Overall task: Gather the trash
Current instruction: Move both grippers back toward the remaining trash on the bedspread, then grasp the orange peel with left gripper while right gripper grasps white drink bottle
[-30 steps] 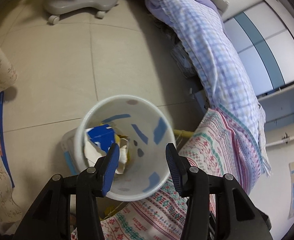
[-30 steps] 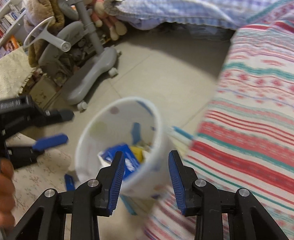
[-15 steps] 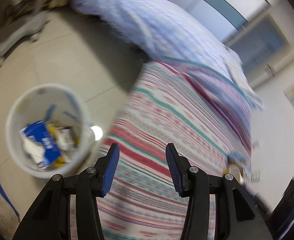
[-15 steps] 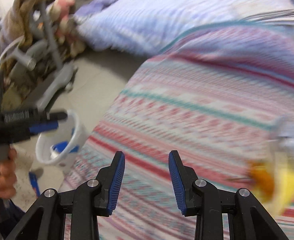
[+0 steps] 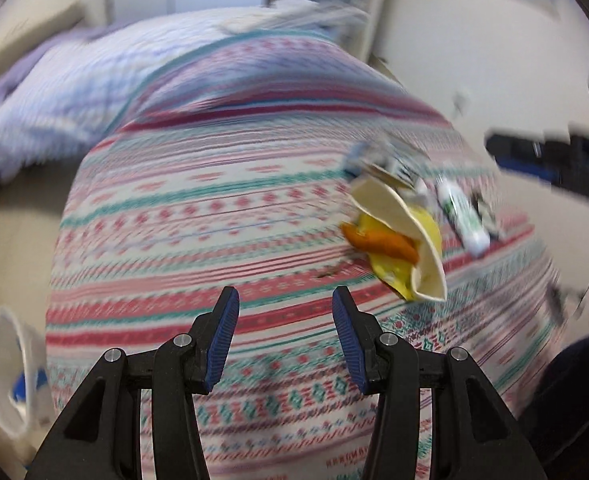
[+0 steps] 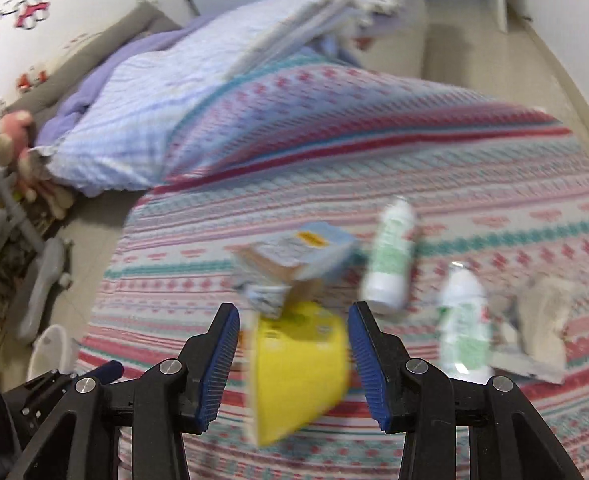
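Note:
A heap of trash lies on the striped bedspread (image 5: 214, 208). A yellow paper bowl (image 6: 298, 368) lies on its side between the open fingers of my right gripper (image 6: 294, 344), not clamped. Behind it are a flattened carton (image 6: 294, 252), two white-green bottles (image 6: 390, 256) (image 6: 462, 320) and a crumpled grey wrapper (image 6: 542, 320). In the left wrist view the yellow bowl (image 5: 402, 240) with an orange scrap (image 5: 382, 242) lies right of my open, empty left gripper (image 5: 285, 316). The white bin (image 5: 10, 368) stands at lower left.
A checked blue quilt (image 6: 154, 120) is piled at the bed's far end. A grey chair base (image 6: 42, 288) and plush toys (image 6: 22, 148) stand on the floor to the left. The bin's rim (image 6: 52, 346) shows beside the bed. A person's dark sleeve (image 5: 574, 392) is at right.
Both grippers swung away from the bin and over the bed. The right gripper has come down around the yellow bowl; the left now faces the trash heap.

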{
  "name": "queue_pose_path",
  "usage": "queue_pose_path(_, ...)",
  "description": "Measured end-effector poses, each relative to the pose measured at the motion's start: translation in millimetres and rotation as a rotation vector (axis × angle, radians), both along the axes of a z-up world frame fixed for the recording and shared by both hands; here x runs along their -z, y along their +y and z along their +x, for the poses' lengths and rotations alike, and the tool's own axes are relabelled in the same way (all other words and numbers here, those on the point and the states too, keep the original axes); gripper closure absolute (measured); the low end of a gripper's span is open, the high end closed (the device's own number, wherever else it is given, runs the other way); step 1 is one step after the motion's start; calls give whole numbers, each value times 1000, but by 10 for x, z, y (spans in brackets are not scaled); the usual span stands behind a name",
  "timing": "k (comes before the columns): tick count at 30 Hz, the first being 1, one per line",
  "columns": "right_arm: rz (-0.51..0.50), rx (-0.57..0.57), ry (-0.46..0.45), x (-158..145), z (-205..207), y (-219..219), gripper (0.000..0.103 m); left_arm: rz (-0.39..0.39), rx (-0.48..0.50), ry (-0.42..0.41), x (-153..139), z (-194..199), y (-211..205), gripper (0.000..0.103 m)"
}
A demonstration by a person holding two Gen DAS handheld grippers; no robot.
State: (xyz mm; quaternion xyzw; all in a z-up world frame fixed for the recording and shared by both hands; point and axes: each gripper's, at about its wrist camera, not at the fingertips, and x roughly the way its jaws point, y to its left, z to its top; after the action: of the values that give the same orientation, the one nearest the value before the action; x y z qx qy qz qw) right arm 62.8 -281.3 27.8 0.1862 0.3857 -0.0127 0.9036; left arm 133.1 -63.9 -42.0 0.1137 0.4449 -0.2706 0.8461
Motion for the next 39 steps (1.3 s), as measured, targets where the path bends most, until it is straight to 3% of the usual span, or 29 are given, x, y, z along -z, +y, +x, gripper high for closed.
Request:
queue_pose_path(6,23,86,61,122,-17,-356,53,180,168,-57,338,-18,-480,52)
queue_pose_path(11,43,106,67,133,-99,-522,53,210,268,-153,332,-3,-736,52)
queue_pose_path(15,67,114,86,188,-71,-615,53,289,330,-147,506,85,-903,52)
queue_pose_path(17,70,126,99,223,-58,-673,53,270,321,-118,567,154,-906,55)
queue_pose_path(19,73,139,111,255,-47,-728,53,230,299,-96,569,220,-884,96)
queue_pose_path(24,89,163,169,395,9,-840,53,222,247,-92,505,291,-798,101)
queue_pose_path(32,263,245,213,617,-78,-1129,53,79,93,-22,137,389,-309,101)
queue_pose_path(39,256,223,318,830,29,-984,53,-11,22,35,3,325,-54,101)
